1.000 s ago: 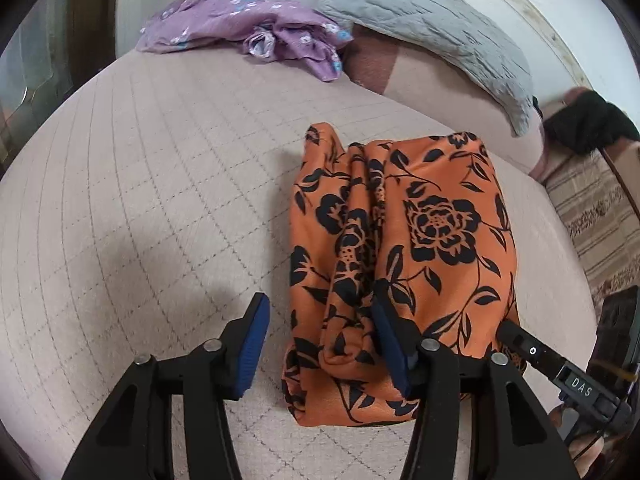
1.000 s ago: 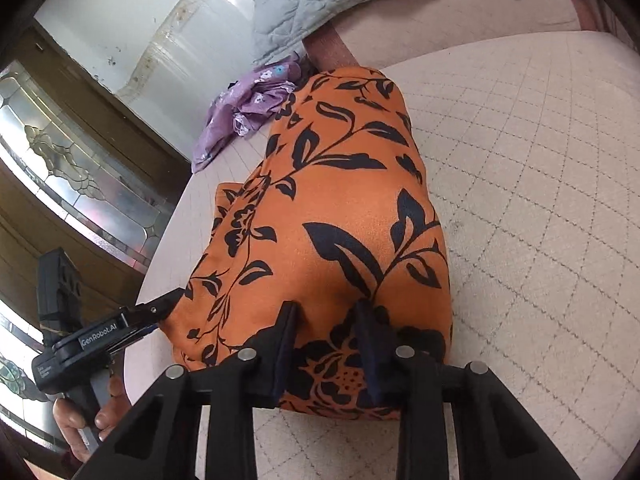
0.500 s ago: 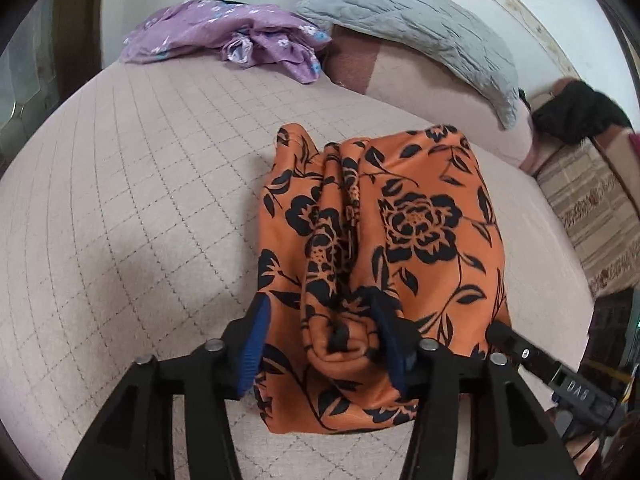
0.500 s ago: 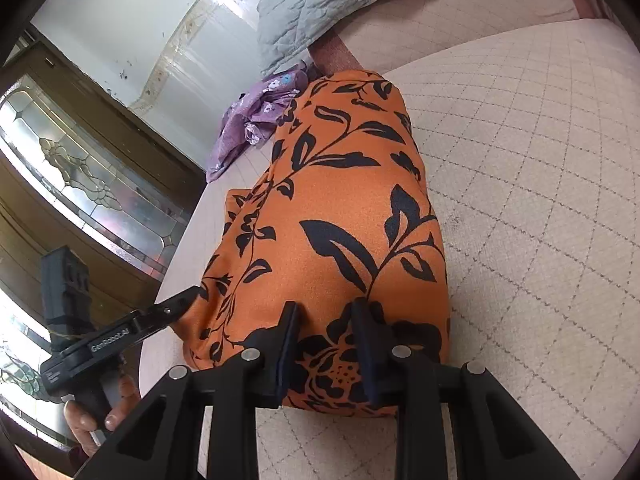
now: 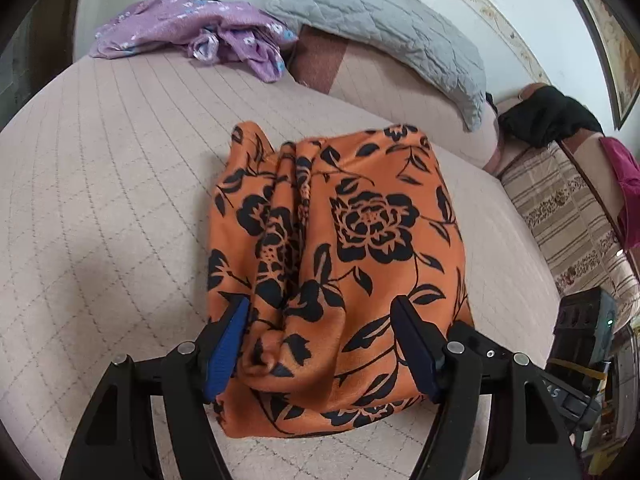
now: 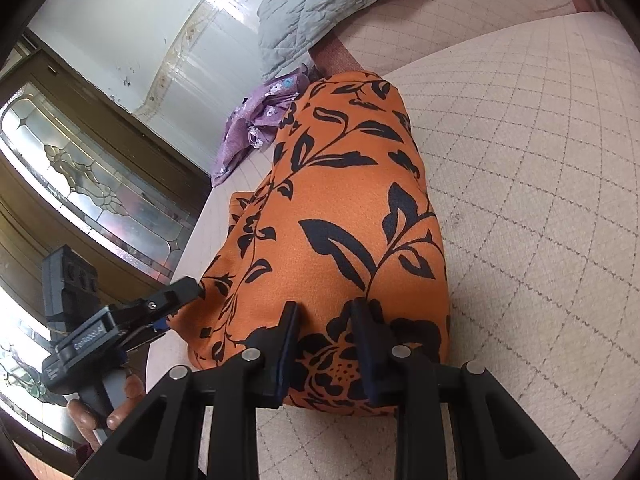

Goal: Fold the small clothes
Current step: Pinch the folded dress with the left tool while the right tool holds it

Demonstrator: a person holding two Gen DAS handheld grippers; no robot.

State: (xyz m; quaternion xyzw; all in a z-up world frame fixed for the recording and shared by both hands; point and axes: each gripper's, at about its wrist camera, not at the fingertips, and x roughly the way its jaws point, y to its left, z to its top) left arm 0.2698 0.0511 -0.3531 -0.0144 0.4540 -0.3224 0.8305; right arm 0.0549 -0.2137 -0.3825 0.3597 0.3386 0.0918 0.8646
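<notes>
Currently an orange cloth (image 5: 360,248) printed with black flowers is seen lying folded on the quilted beige bed cover (image 5: 120,200), near the middle of the bed. In the left wrist view its left half is bunched into lengthwise folds, while its right half lies smooth.

The left gripper (image 5: 320,340) is held over the near edge of the cloth. Its jaws are opening, and the bunched near end of the cloth is seen between them. The blue pad on the left (image 5: 224,352) lies against the cloth's outer fold; the pad on the right (image 5: 416,348) stands over the smooth part. No pressing of the fabric by the two pads can be made out, so the cloth is not taken to be pinched here.

The right gripper (image 6: 326,344) is set on the near end of the cloth, seen from the other side. Its jaws are drawn close together, and a ridge of orange fabric is pinched between the two dark pads (image 6: 288,344).

A hand (image 6: 108,412) is seen at the lower left of the right wrist view, wrapped around the handle of the left gripper.

A purple flowered garment (image 5: 192,32) lies crumpled at the far edge of the bed, just beside a grey quilted pillow (image 5: 384,28), well apart from the orange cloth.
</notes>
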